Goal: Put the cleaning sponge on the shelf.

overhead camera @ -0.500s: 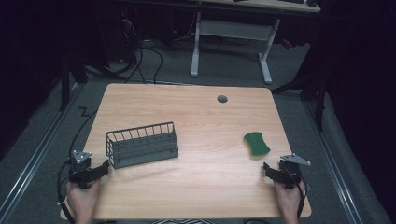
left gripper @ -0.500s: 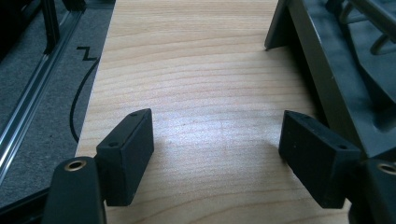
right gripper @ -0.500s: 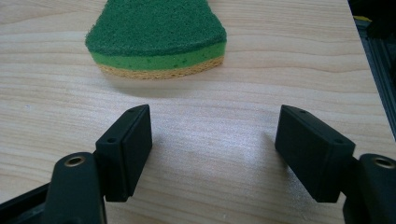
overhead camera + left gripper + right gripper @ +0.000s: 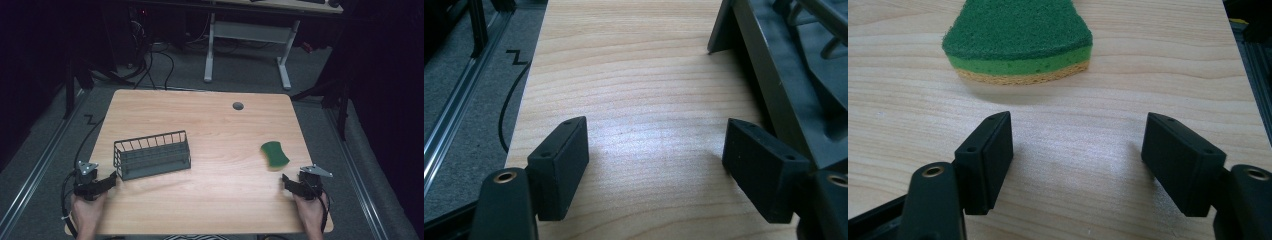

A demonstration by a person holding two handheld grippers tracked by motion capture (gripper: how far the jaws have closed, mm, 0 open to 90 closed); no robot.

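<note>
While hovering low over bare wood, left gripper keeping its jaws spread wide, pinching nothing. Just beyond the right-hand jaw, rack sitting on the table, its dark frame close beside that jaw but apart from it. Past the left-hand jaw, table edge and a black cable lying on grey floor.

Right gripper likewise holding jaws spread, gripping nothing, bare wood lying between them. Ahead of the jaws, slightly toward the left-hand one, sponge lying flat, green scouring side up, yellow layer underneath, near but not touching.

Seen from above, hands holding both grippers at the near corners.
</note>
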